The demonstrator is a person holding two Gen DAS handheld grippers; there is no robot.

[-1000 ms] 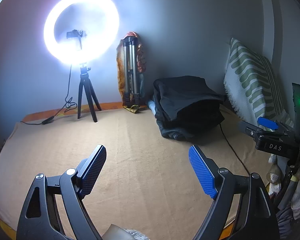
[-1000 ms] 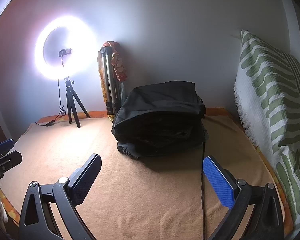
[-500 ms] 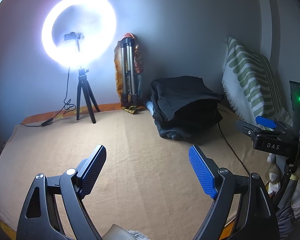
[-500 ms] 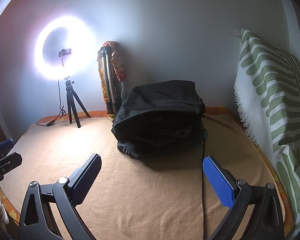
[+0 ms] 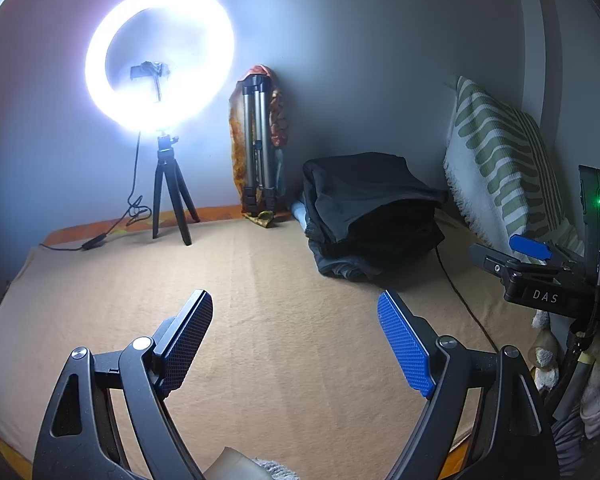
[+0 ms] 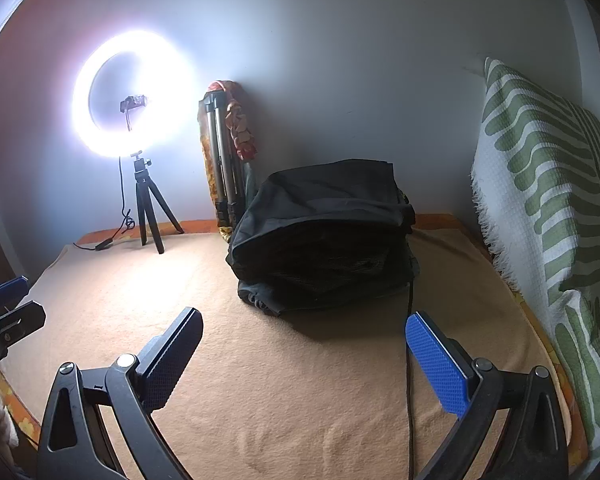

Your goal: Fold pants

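A stack of dark folded pants [image 5: 369, 216] [image 6: 323, 240] lies on the tan blanket at the back, near the wall. My left gripper [image 5: 296, 320] is open and empty, above bare blanket well short of the stack. My right gripper [image 6: 303, 340] is open and empty, just in front of the stack. The right gripper's side [image 5: 539, 268] shows at the right edge of the left wrist view. The left gripper's fingers [image 6: 8, 304] show at the left edge of the right wrist view.
A lit ring light on a small tripod [image 5: 160, 80] [image 6: 134, 96] stands at the back left with its cable on the blanket. A folded tripod [image 5: 260, 144] leans on the wall. A green-striped pillow [image 6: 547, 216] is at the right. A black cable [image 6: 409, 360] runs across the blanket [image 5: 260, 280].
The left gripper's view has drifted slightly, with the scene shifting a little left. The right gripper has hardly moved. Both stay open.
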